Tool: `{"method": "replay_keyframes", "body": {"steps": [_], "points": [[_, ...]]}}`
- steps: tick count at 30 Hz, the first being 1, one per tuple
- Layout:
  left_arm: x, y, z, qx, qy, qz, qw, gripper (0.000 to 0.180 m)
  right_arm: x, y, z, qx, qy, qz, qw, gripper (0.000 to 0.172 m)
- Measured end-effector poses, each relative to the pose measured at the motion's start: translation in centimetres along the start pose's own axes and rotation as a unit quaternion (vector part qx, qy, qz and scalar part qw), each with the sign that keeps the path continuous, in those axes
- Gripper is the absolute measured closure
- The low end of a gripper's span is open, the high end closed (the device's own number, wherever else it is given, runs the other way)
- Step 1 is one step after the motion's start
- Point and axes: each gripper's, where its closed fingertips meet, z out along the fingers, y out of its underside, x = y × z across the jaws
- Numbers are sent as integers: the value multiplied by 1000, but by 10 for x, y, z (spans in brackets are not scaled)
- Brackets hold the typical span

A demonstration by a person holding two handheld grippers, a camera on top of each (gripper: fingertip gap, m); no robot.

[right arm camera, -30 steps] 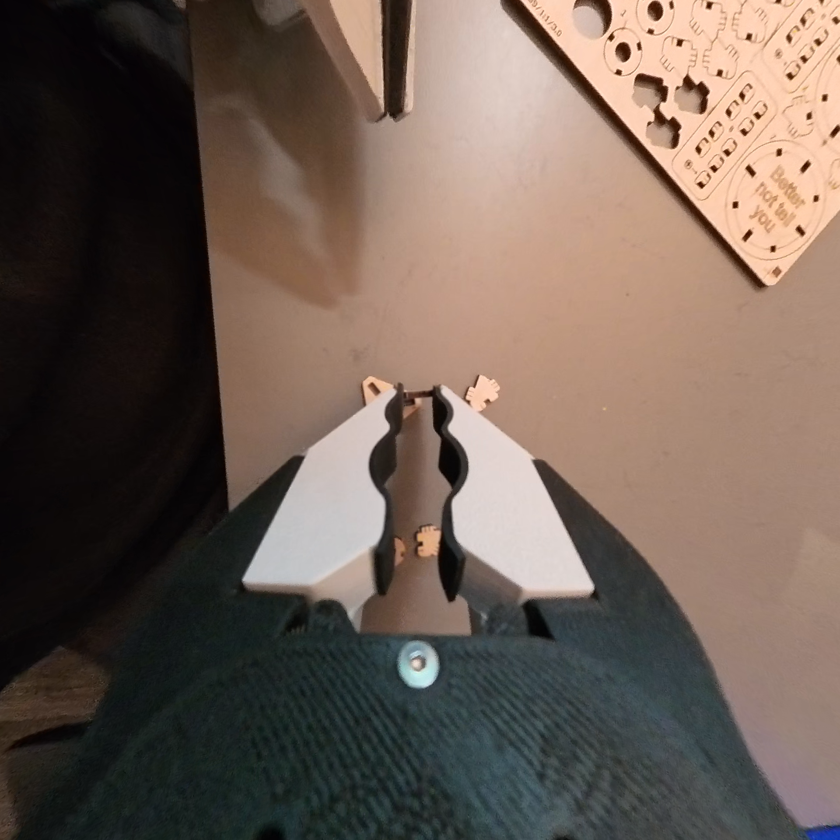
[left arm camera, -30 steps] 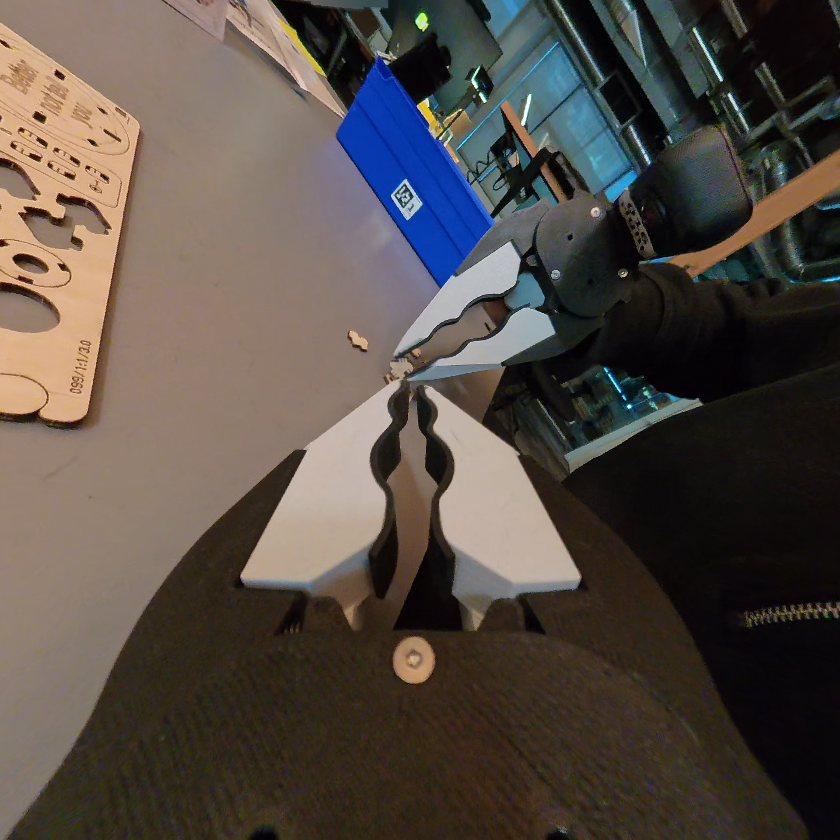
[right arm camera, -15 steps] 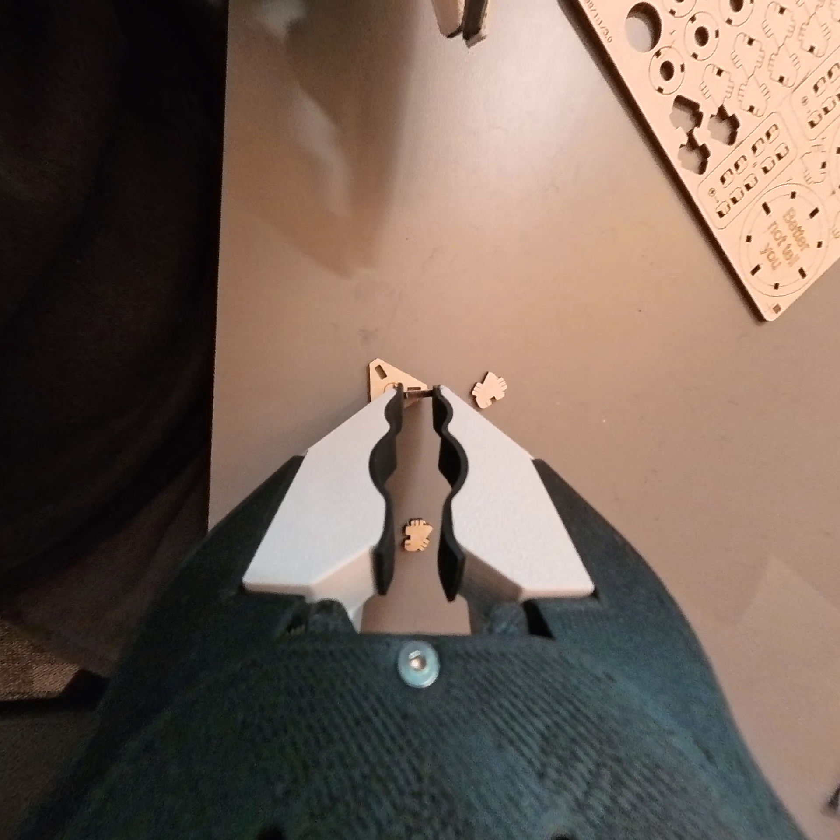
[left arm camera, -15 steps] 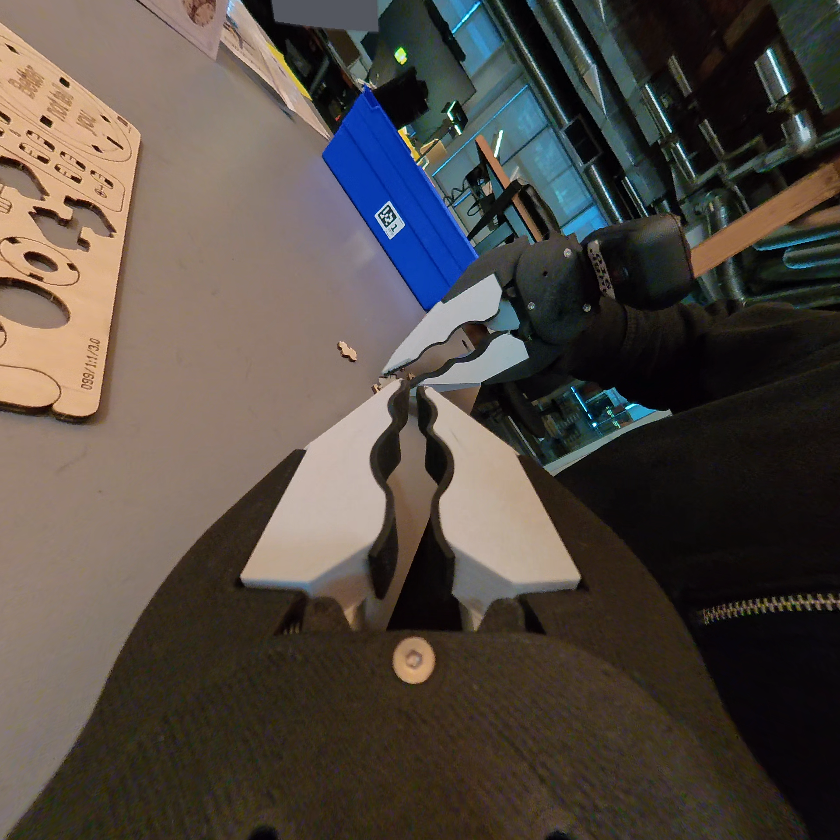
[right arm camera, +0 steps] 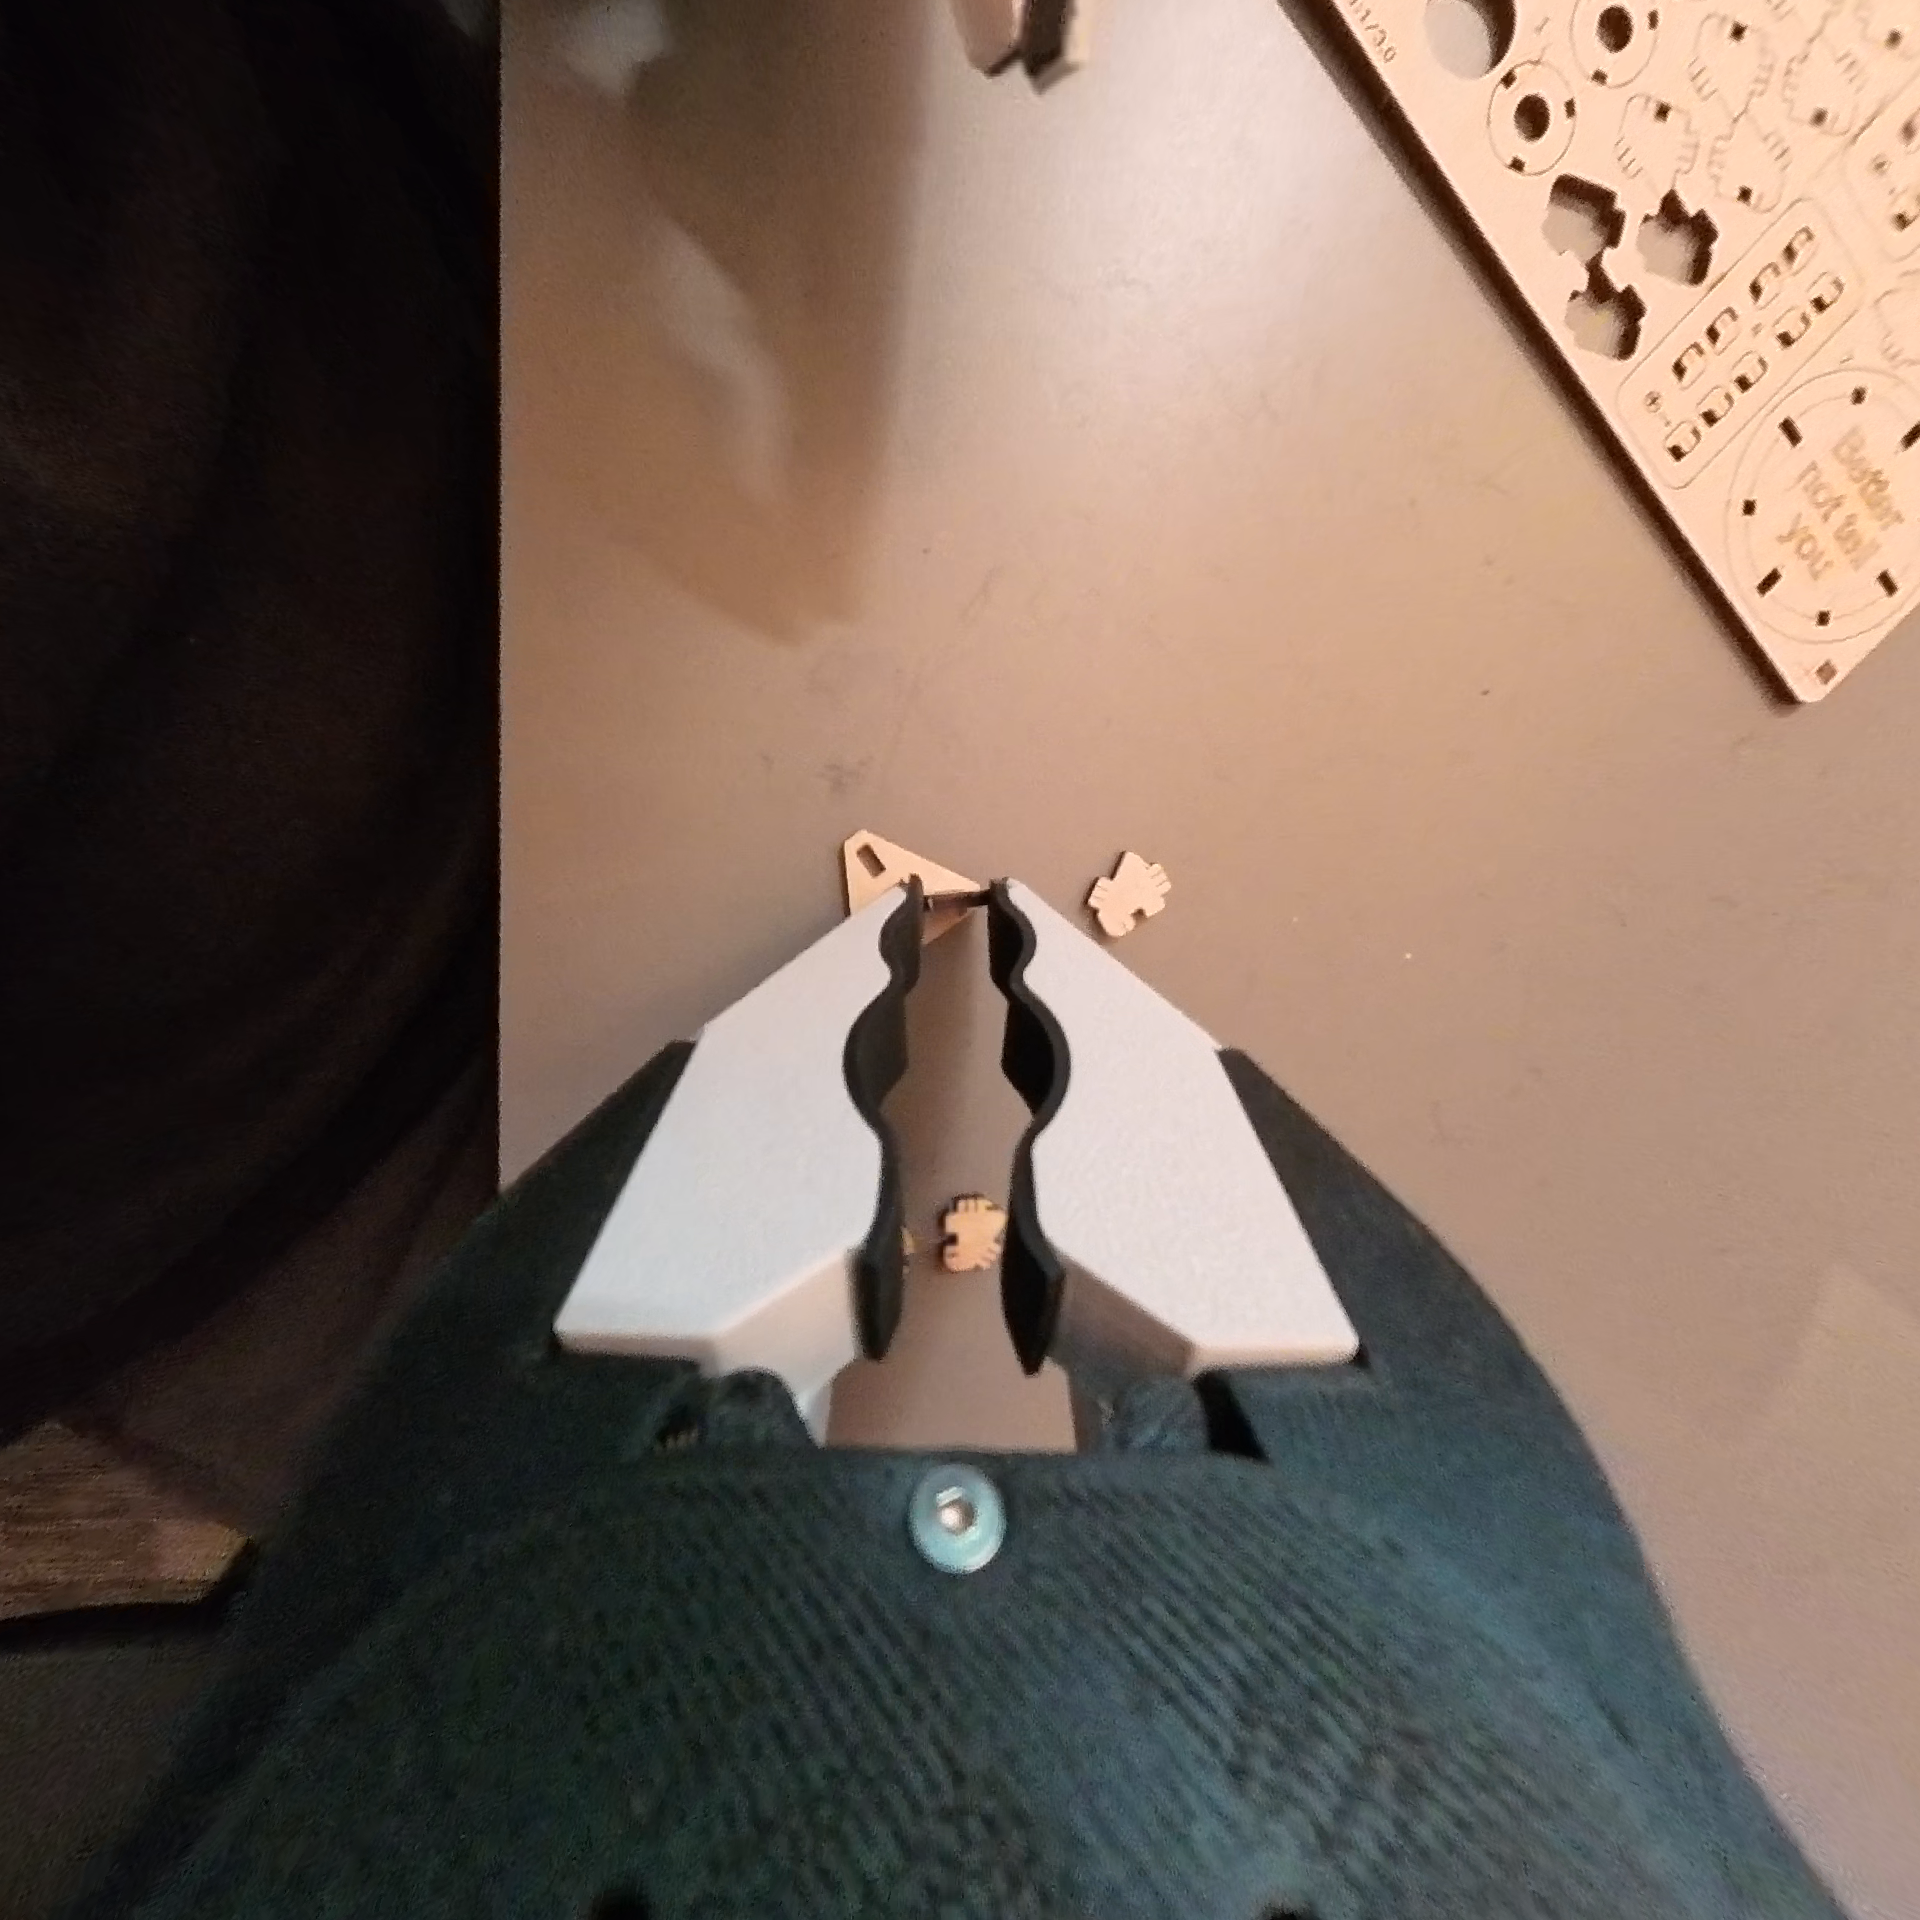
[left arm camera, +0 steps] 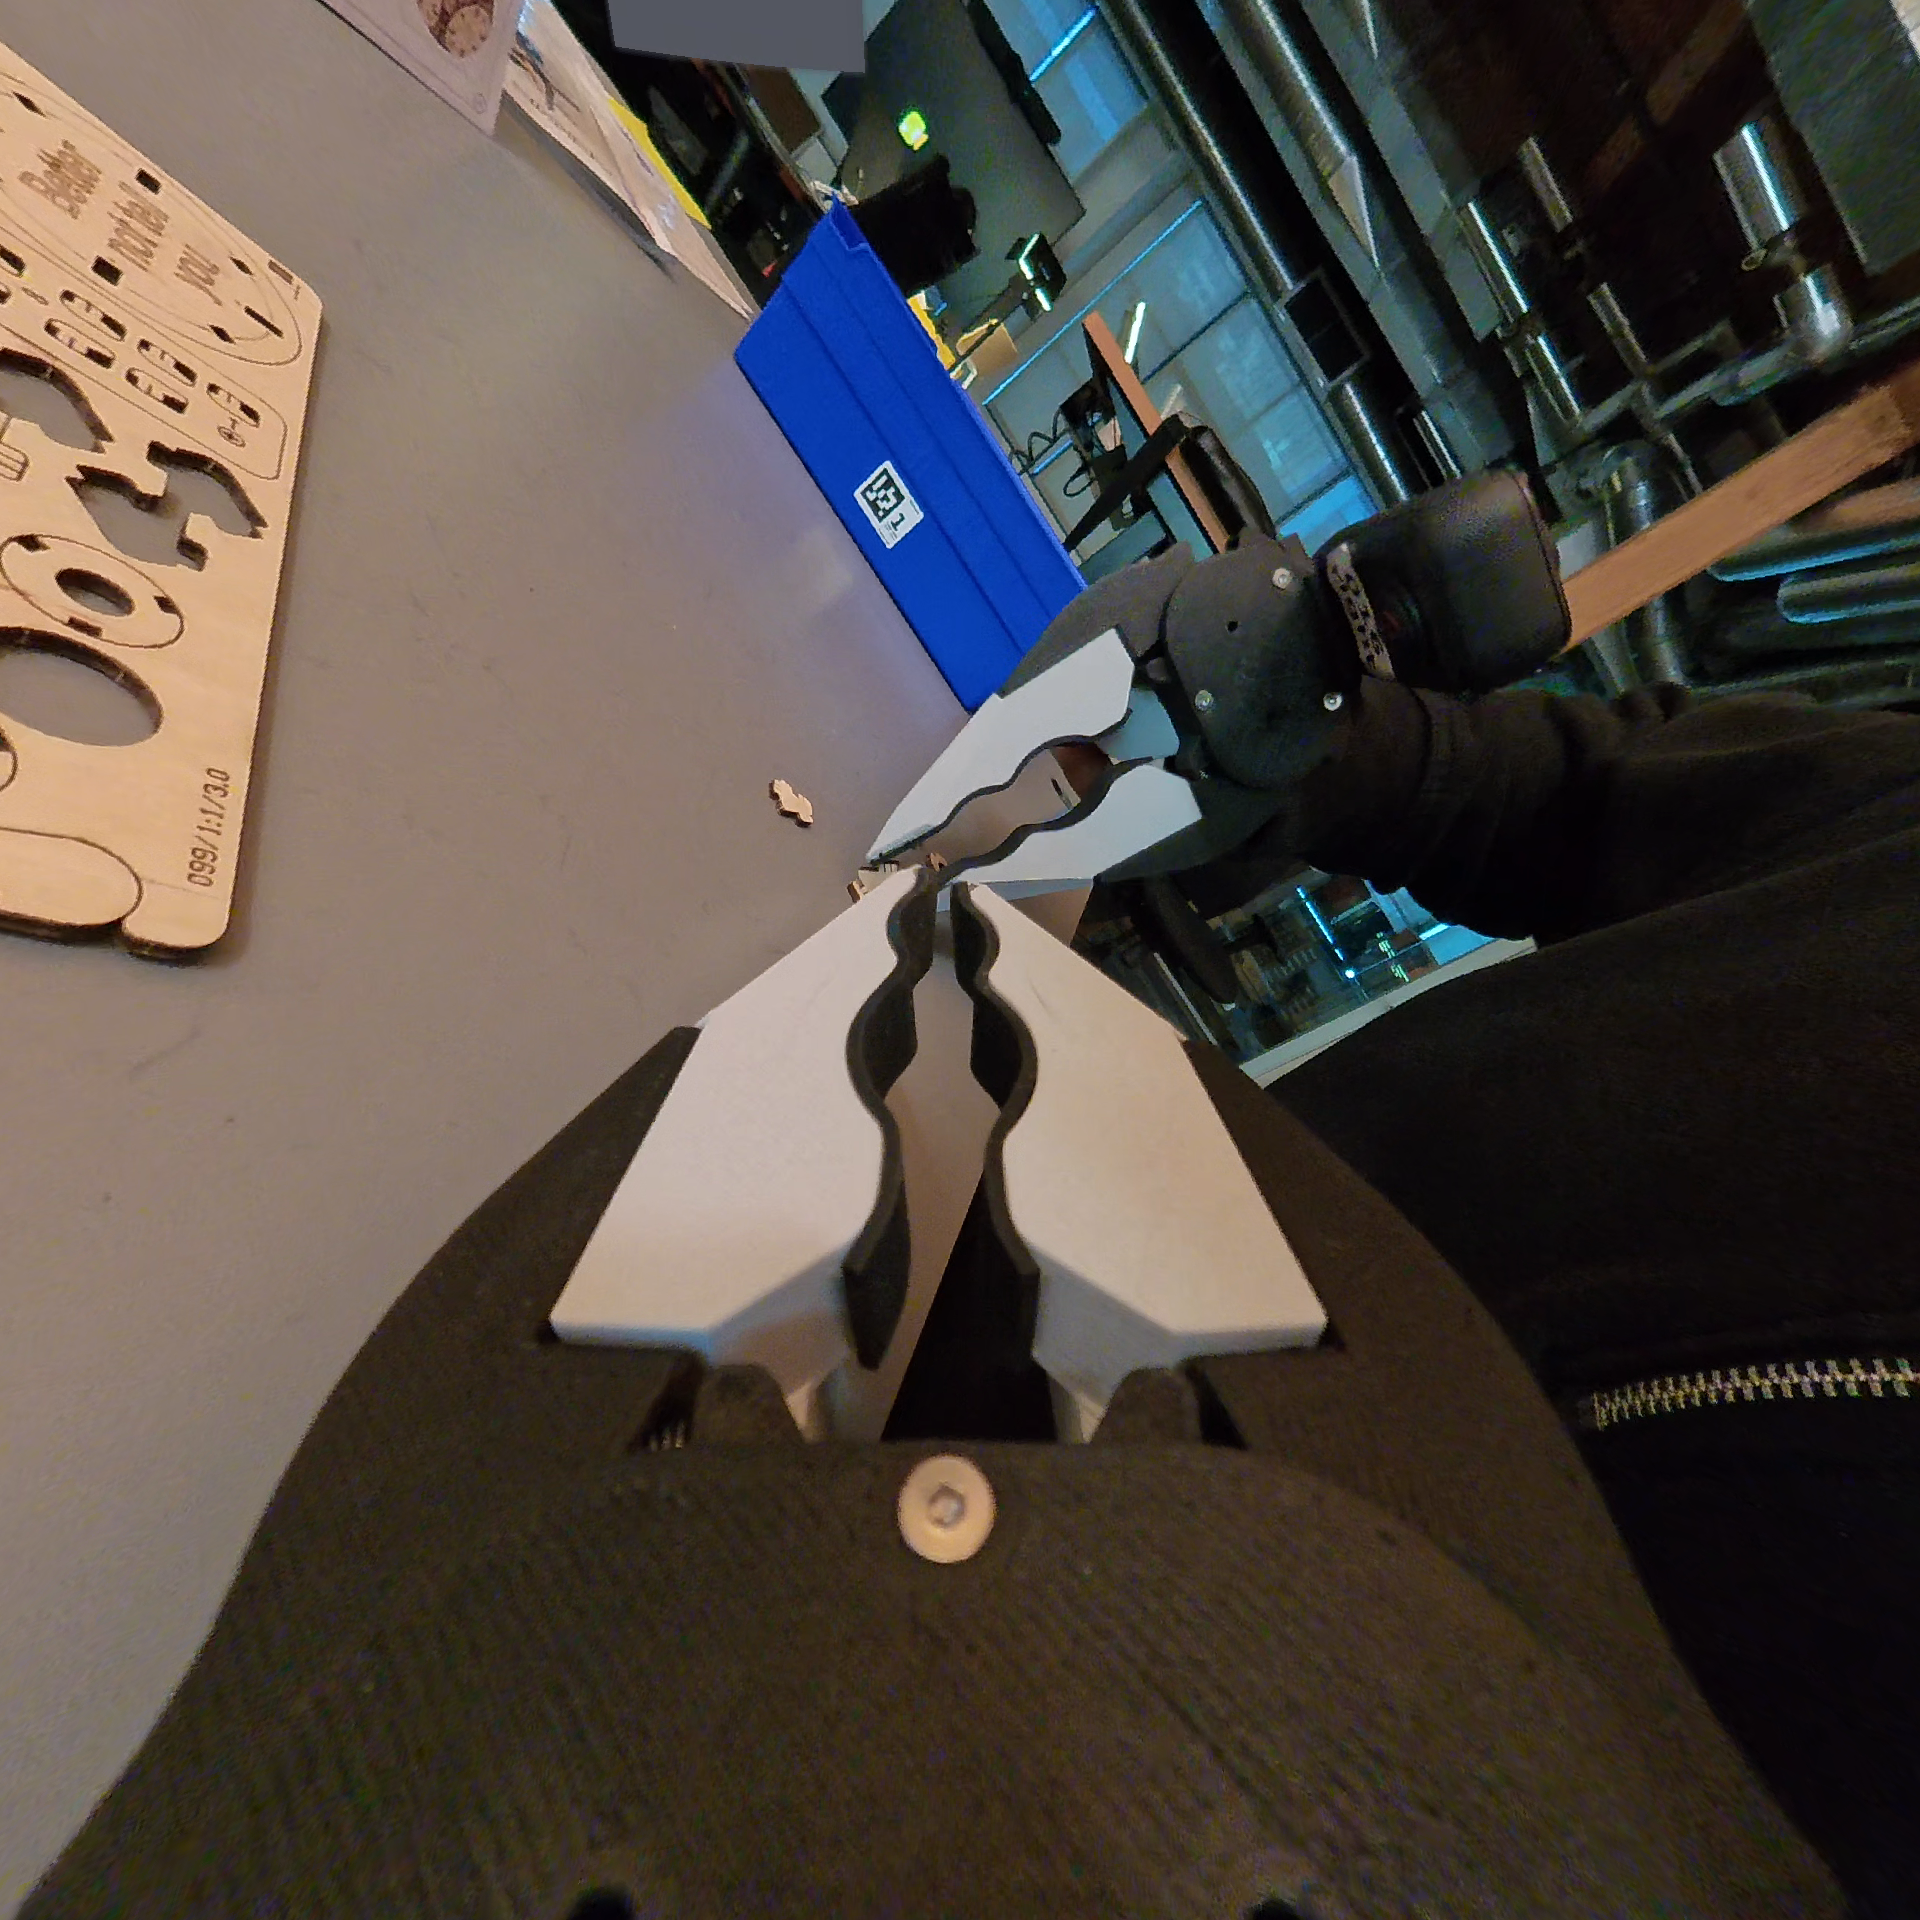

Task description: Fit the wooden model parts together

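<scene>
Because the grey worktop (left arm camera: 520,520) carries everything, start there. The big plywood sheet (left arm camera: 156,665) of cut-out shapes lies flat toward its far side, and the blue bin (left arm camera: 935,520) sits at an edge.

Your left hand-held gripper (left arm camera: 938,896) is closed, with nothing showing between its tips, and it is off the surface. Your right hand-held gripper (right arm camera: 951,899) is clamped on a thin little wooden piece (right arm camera: 948,906) that spans from pad to pad at the very tips. It is held just over a triangular wooden piece (right arm camera: 873,868) lying near the worktop's edge.

A bite that slight looks easy to twist, so keep your squeeze even and your wrist level. Mind the loose bits too: one small cut-out (right arm camera: 1130,896) lies just beside the right fingertip, and another (right arm camera: 971,1233) lies below the fingers.
</scene>
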Motion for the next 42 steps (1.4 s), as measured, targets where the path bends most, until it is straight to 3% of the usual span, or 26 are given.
{"method": "replay_keyframes", "body": {"steps": [25,42], "points": [[1,-4,-4,12,16,-16,1000,180,0,2,1,-33,-37,42,998,161],[2,-4,-5,15,22,-22,999,180,-1,4,1,-58,-36,25,997,161]]}}
